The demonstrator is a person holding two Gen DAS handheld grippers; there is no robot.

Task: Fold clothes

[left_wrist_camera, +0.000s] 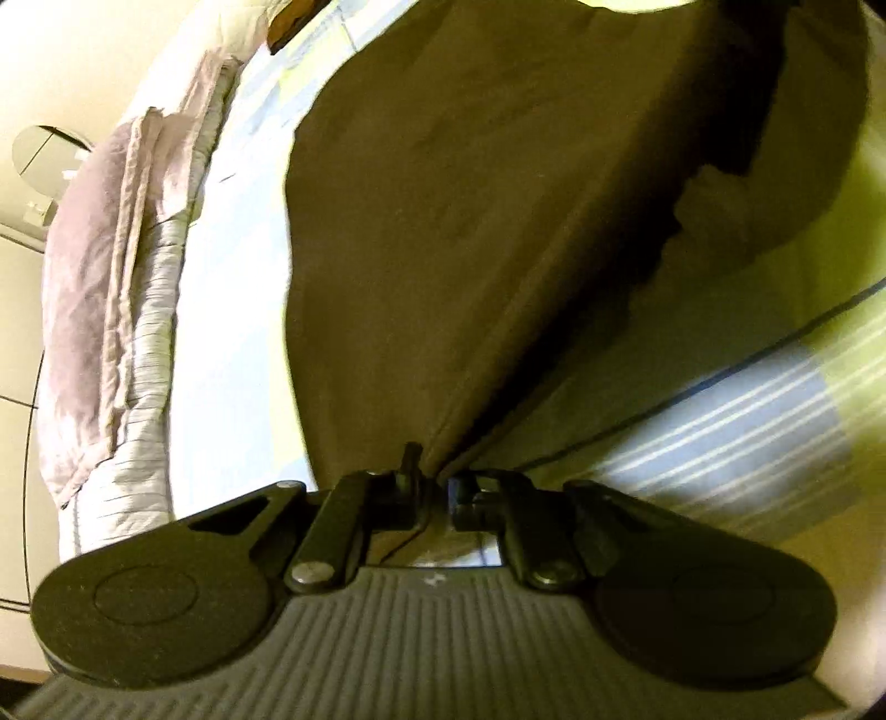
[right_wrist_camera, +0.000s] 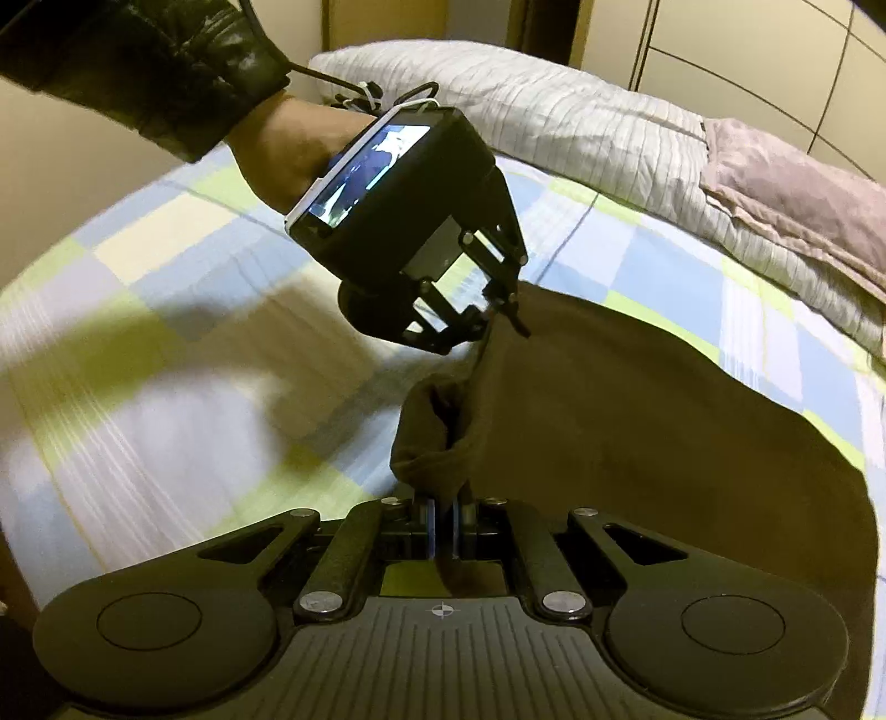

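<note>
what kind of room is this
Most likely a bedroom: a bed with a checked sheet, a striped pillow at its head, and what look like wardrobe doors behind it.

No legible text, label, brand, number or sign is present in either view. The only marking is a small white crosshair symbol, printed on the ribbed plate just behind the closed jaws of the right gripper (right_wrist_camera: 443, 515); a fainter, blurred mark sits in the same place behind the left gripper (left_wrist_camera: 434, 487). The lit screen (right_wrist_camera: 365, 171) on the left gripper's housing shows shapes only, nothing readable.
</note>
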